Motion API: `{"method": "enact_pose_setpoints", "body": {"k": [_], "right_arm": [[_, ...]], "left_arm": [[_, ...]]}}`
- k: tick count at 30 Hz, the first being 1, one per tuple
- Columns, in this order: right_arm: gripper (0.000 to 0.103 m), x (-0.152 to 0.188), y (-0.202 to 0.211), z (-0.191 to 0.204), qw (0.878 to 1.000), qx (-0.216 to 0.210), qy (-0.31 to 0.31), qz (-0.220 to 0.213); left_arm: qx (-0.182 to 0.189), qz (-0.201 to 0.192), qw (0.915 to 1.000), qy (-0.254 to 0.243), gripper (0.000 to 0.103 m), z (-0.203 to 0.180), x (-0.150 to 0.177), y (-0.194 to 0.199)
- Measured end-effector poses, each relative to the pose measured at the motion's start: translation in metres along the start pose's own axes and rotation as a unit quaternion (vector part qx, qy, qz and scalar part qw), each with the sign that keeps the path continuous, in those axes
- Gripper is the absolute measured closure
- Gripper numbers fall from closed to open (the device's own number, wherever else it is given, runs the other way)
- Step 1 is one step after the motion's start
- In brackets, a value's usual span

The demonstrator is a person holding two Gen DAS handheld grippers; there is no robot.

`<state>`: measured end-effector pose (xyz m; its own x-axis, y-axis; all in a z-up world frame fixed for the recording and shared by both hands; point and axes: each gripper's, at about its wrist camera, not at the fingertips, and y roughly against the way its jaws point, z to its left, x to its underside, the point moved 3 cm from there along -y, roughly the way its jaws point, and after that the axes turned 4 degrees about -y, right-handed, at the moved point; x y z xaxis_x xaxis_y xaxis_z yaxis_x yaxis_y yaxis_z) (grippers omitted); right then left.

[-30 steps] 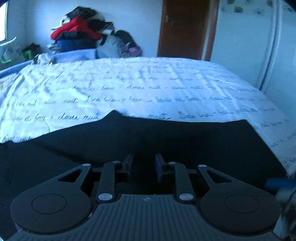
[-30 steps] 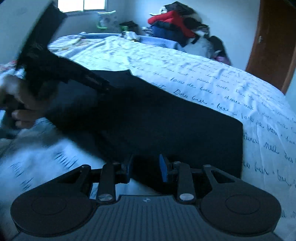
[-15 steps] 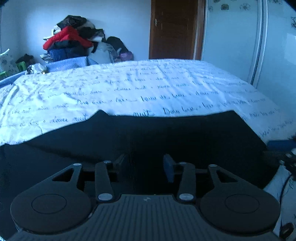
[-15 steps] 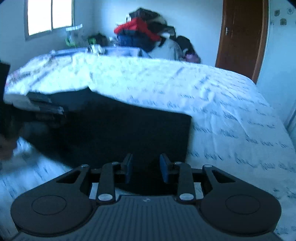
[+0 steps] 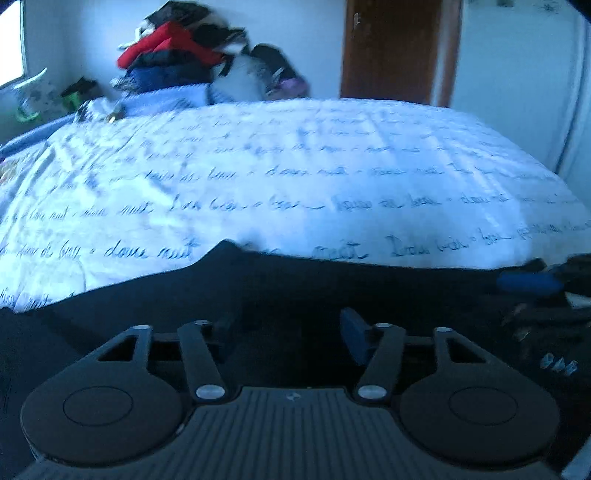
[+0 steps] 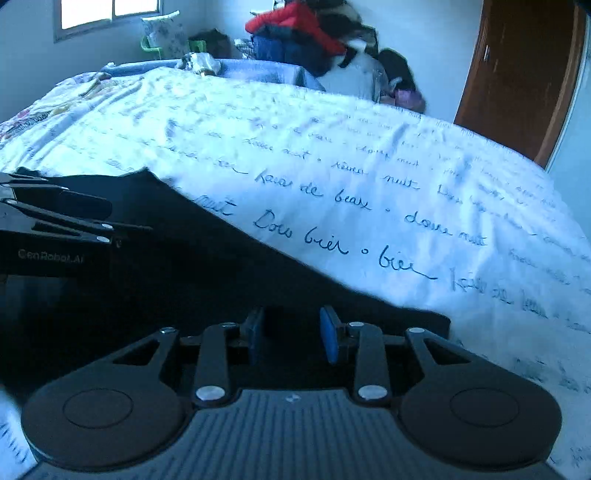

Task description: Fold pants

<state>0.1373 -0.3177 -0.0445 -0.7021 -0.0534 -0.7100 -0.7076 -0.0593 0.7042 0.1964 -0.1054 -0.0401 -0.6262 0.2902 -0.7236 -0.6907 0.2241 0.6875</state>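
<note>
Black pants (image 5: 295, 288) lie flat across the near side of the bed, their right corner (image 6: 443, 321) showing in the right wrist view. My left gripper (image 5: 290, 328) hovers over the dark cloth with its jaws opening and nothing pressed between the pads. It also shows as a black body at the left of the right wrist view (image 6: 55, 221). My right gripper (image 6: 291, 332) sits over the pants' right end, a clear gap between its blue pads (image 6: 328, 334). In the left wrist view its blue pad (image 5: 528, 282) is a blur at the right edge.
A white sheet with handwriting print (image 5: 295, 177) covers the bed beyond the pants. A pile of clothes (image 5: 173, 59) is heaped at the far end, beside a brown door (image 5: 391, 48). A window (image 6: 107, 14) is at the far left.
The left jaws have spread much wider over the pants. The right gripper has swung sideways along the pants' right end, its gap staying about the same.
</note>
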Motion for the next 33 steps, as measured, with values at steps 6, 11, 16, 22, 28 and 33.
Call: {"method": "enact_pose_setpoints", "body": {"k": [6, 11, 16, 22, 28, 33], "right_arm": [[0.069, -0.03, 0.019, 0.048, 0.992, -0.106, 0.031, -0.061], [0.069, -0.048, -0.021, 0.087, 0.986, -0.128, 0.09, -0.05], [0.07, -0.055, -0.062, 0.124, 0.982, -0.139, 0.127, -0.021], [0.07, -0.074, -0.079, 0.115, 0.99, -0.096, 0.095, -0.051], [0.069, -0.058, -0.053, 0.126, 0.98, -0.16, 0.119, -0.026], [0.062, -0.054, -0.064, 0.133, 0.987, -0.101, 0.119, -0.026]], "left_arm": [[-0.028, -0.037, 0.9972, 0.059, 0.035, 0.046, 0.015, 0.032], [-0.054, -0.023, 0.9973, 0.046, 0.035, 0.067, 0.026, 0.035], [-0.066, -0.007, 0.9949, 0.076, 0.035, 0.088, 0.032, 0.026], [-0.075, -0.008, 0.9946, 0.071, 0.032, 0.094, 0.03, 0.026], [-0.081, -0.004, 0.9941, 0.072, 0.027, 0.096, 0.036, 0.024], [-0.093, -0.007, 0.9938, 0.061, 0.026, 0.094, 0.041, 0.034]]}}
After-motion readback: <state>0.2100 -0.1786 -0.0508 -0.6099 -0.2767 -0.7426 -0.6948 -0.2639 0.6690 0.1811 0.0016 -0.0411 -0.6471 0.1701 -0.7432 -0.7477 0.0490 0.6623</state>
